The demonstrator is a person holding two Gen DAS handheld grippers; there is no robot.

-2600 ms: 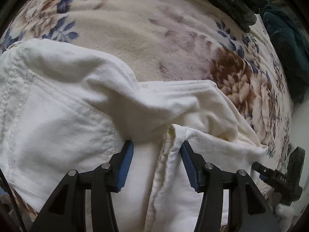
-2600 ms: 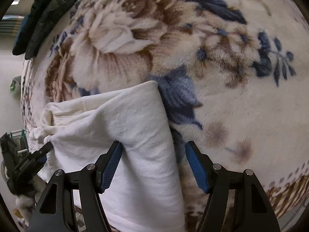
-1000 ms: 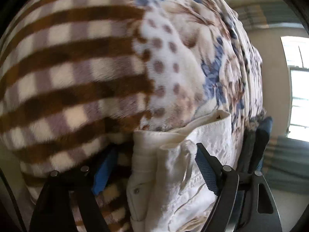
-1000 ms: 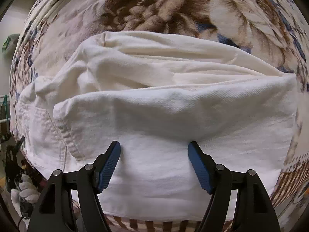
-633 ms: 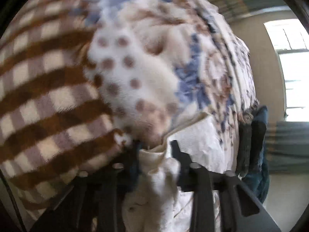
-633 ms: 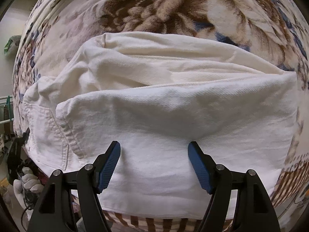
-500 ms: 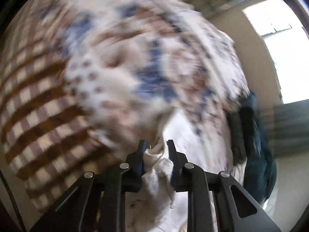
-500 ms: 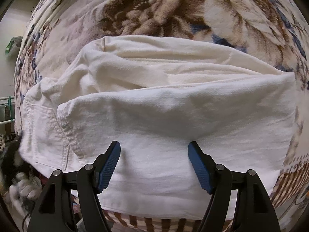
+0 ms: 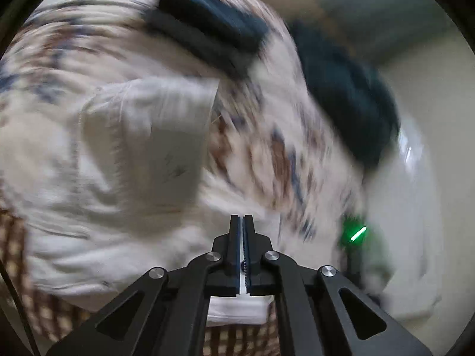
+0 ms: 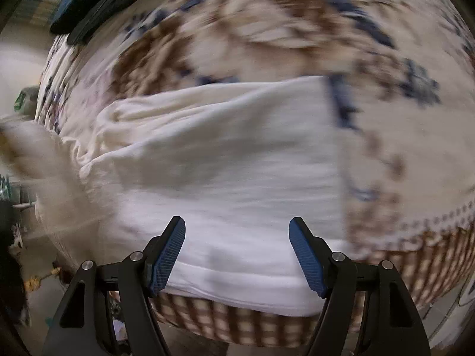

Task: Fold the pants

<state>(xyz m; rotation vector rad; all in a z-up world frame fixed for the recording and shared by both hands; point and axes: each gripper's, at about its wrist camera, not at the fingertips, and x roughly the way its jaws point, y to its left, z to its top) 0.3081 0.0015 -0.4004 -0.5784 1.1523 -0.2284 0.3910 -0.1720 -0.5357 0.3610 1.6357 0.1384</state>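
Left wrist view, blurred, left tongs [image 9: 241, 221] pressed together with a thin strip of white cloth between the pads, white pants [image 9: 124, 160] on floral blanket [image 9: 285, 136], right wrist view, right tongs [image 10: 237, 247] standing apart above folded pants [image 10: 225, 160], nothing clamped.

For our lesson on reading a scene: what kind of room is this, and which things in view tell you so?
Probably a bedroom. White pants lie on a plush floral blanket with a brown checked border that drapes over a raised edge like a bed's, and dark folded clothes sit at its far end.
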